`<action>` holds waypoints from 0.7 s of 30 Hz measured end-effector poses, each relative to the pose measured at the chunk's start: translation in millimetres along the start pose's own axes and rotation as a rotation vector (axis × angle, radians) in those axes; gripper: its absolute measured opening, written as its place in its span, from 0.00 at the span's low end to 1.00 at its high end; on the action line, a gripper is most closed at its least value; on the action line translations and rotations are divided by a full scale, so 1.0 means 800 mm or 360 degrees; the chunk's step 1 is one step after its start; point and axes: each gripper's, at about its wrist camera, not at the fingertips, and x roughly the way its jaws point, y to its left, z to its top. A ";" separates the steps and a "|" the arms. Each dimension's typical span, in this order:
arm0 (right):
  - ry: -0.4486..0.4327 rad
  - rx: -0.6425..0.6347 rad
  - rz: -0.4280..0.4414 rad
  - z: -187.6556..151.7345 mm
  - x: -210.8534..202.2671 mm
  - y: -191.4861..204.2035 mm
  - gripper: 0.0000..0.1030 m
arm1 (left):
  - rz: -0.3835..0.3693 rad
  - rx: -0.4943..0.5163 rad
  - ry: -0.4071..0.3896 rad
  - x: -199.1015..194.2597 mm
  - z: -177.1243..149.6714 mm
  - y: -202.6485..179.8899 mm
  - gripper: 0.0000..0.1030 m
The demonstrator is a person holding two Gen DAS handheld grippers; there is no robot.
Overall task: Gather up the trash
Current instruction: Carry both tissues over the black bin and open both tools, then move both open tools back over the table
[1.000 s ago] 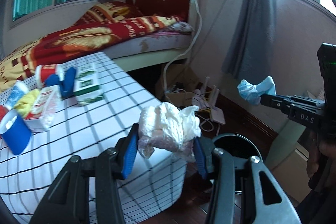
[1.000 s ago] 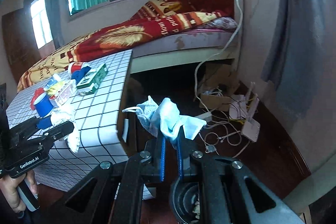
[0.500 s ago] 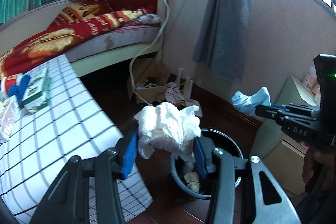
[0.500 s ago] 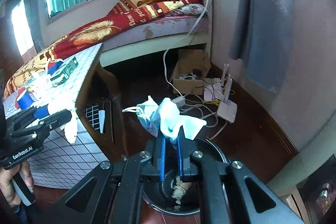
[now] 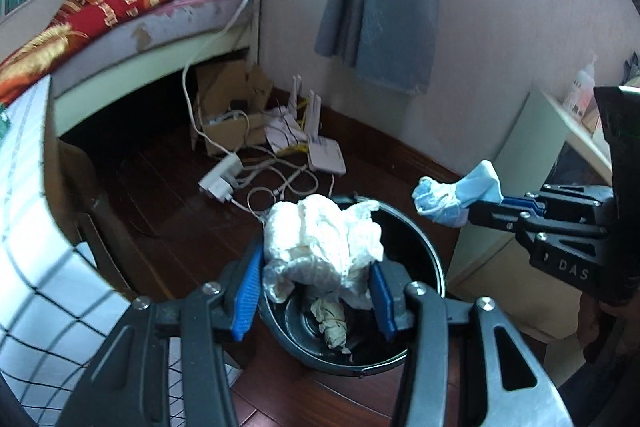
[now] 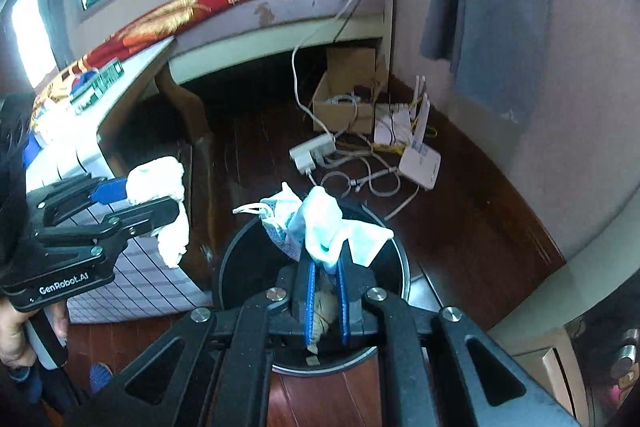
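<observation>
— Bin contents first: what do you see?

— I see the black trash bin (image 5: 420, 255) standing on the dark wooden floor (image 5: 168, 211), round and open at the top. Inside it lies a crumpled, tied-up scrap of paper (image 5: 332, 319) on the bottom; anything else in there is hidden by my tools. Further off, a cardboard box (image 6: 348, 99) by the bed (image 6: 248, 3) holds a tangle of white cables.

— And your left tool?

— My left gripper (image 5: 316, 291) is clenched on the white wad of tissue (image 5: 320, 243), its blue pads pressing both sides. The wad hangs over the bin's mouth, bulging upward, a loose tail drooping down past the fingers.

— The right one?

— My right gripper (image 6: 325, 299) has its jaws nearly together, pinching the blue face mask (image 6: 320, 227). The mask is also above the bin opening. It is bunched, its long axis running roughly across the jaws, one corner sticking out to the right in the right wrist view, a white ear loop poking out to the left.

— Table?

— The checked tablecloth (image 5: 36, 227) edge is just beside the bin, on the left.
</observation>
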 end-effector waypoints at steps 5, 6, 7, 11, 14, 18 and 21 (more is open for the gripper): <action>0.0122 -0.0058 0.0014 -0.013 0.044 -0.001 0.10 | -0.0029 -0.0008 0.0125 0.039 -0.008 0.000 0.50; 0.0152 -0.0073 0.0020 -0.016 0.055 0.000 0.10 | -0.0036 -0.0013 0.0137 0.043 -0.010 0.000 0.51; 0.0172 -0.0080 0.0024 -0.017 0.063 0.001 0.10 | -0.0045 -0.0019 0.0156 0.049 -0.011 0.000 0.51; 0.0233 -0.0102 0.0001 -0.023 0.095 0.001 0.23 | -0.0091 -0.0049 0.0288 0.082 -0.020 -0.001 0.79; 0.0330 -0.0088 -0.0112 -0.037 0.119 -0.014 0.84 | 0.0013 -0.0034 0.0342 0.092 -0.029 0.001 0.84; 0.0370 -0.0064 -0.0207 -0.040 0.123 -0.029 0.89 | 0.0094 -0.0048 0.0338 0.088 -0.034 0.007 0.96; 0.0339 -0.0028 -0.0250 -0.031 0.113 -0.033 0.97 | 0.0141 -0.0042 0.0307 0.080 -0.033 0.009 0.96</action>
